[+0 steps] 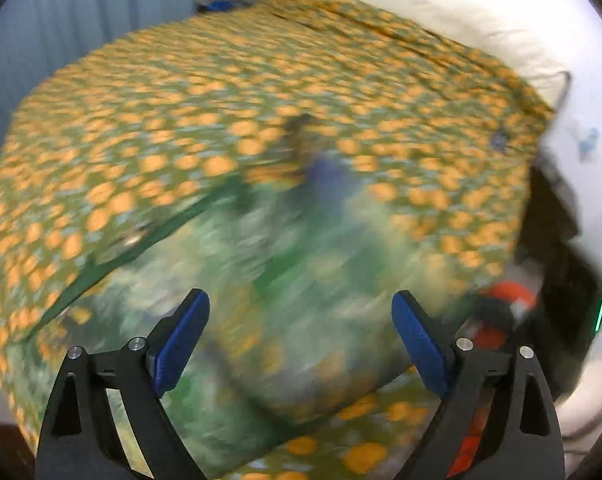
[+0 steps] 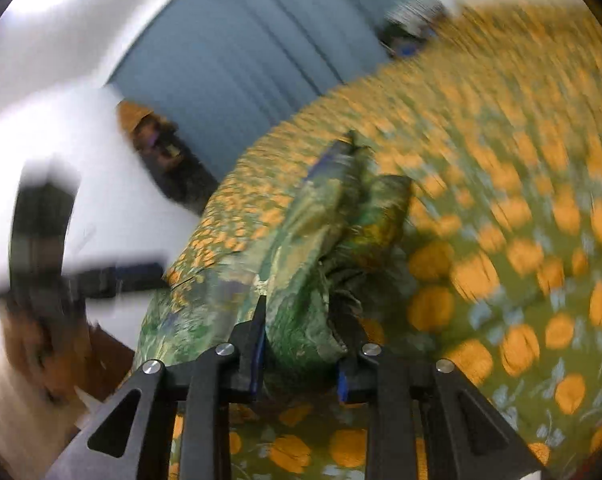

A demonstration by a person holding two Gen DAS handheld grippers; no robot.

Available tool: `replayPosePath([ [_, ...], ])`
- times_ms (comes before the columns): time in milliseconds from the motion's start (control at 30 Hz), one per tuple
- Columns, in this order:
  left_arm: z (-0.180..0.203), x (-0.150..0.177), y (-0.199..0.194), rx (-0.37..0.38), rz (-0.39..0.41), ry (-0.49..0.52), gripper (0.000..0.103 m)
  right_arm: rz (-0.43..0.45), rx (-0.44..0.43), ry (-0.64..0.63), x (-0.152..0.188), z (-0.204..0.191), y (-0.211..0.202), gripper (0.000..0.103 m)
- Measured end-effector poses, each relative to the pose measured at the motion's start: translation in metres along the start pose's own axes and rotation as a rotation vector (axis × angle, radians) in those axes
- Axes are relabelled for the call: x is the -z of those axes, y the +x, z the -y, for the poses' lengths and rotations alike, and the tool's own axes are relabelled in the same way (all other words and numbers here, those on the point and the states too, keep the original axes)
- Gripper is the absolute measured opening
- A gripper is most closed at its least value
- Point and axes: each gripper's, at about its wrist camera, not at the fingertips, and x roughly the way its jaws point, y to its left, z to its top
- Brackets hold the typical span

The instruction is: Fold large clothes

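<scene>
A large green patterned garment [image 1: 285, 288] lies bunched on a bed with an orange-dotted green sheet [image 1: 181, 120]. My left gripper [image 1: 301, 320] is open and empty, hovering just above the garment, blurred by motion. My right gripper [image 2: 301, 320] is shut on a thick bunch of the garment [image 2: 301, 264], which rises in folds between the blue pads [image 2: 257, 356]. The other gripper shows as a dark blur at the left of the right wrist view [image 2: 81, 280].
A white pillow [image 1: 441, 12] lies at the far side of the bed. A blue curtain [image 2: 237, 64] hangs behind. Dark objects and something orange [image 1: 513, 296] sit at the bed's right edge. White wall is at the left of the right wrist view.
</scene>
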Motion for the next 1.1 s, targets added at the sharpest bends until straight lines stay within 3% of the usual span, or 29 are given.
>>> replayPosePath([
  [67, 0.005, -0.016, 0.011, 0.022, -0.084, 0.000, 0.093, 0.013, 0.008, -0.126, 0.000, -0.035, -0.001, 0.025],
  [167, 0.012, -0.027, 0.029, -0.103, -0.170, 0.064, 0.093, 0.021, 0.018, -0.284, 0.007, -0.078, 0.003, 0.025],
  [300, 0.014, -0.016, 0.048, -0.274, -0.255, 0.107, 0.092, 0.022, 0.024, -0.457, 0.026, -0.120, 0.008, 0.023],
  [333, 0.015, -0.010, 0.054, -0.336, -0.275, 0.129, 0.087, 0.021, 0.026, -0.492, 0.031, -0.126, 0.008, 0.023],
  [400, 0.014, -0.003, 0.061, -0.412, -0.296, 0.158, 0.039, 0.020, 0.026, -0.541, 0.039, -0.136, 0.011, 0.022],
  [467, 0.011, 0.002, 0.062, -0.391, -0.292, 0.162, 0.029, 0.011, 0.014, -0.554, 0.042, -0.137, 0.014, 0.022],
  [567, -0.009, 0.001, 0.040, -0.310, -0.256, 0.082, 0.026, 0.001, -0.027, -0.520, 0.036, -0.134, 0.007, 0.027],
  [600, -0.020, 0.001, 0.027, -0.283, -0.243, 0.055, 0.026, 0.000, -0.056, -0.498, 0.034, -0.131, 0.000, 0.040],
  [667, -0.043, 0.002, 0.008, -0.258, -0.217, 0.002, 0.026, 0.000, -0.144, -0.437, 0.028, -0.121, -0.018, 0.055],
  [800, -0.111, 0.028, -0.042, -0.206, -0.153, -0.125, 0.027, -0.008, -0.212, -0.343, 0.020, -0.105, -0.031, 0.055],
  [833, -0.123, 0.036, -0.050, -0.200, -0.144, -0.156, 0.027, -0.030, -0.194, -0.340, 0.018, -0.103, -0.024, 0.054],
  [900, -0.151, 0.058, -0.068, -0.183, -0.119, -0.229, 0.027, -0.076, -0.174, -0.353, 0.015, -0.105, -0.005, 0.038],
  [1100, -0.206, 0.118, -0.089, -0.167, -0.056, -0.339, 0.027, -0.203, -0.248, -0.435, 0.008, -0.154, 0.062, 0.033],
])
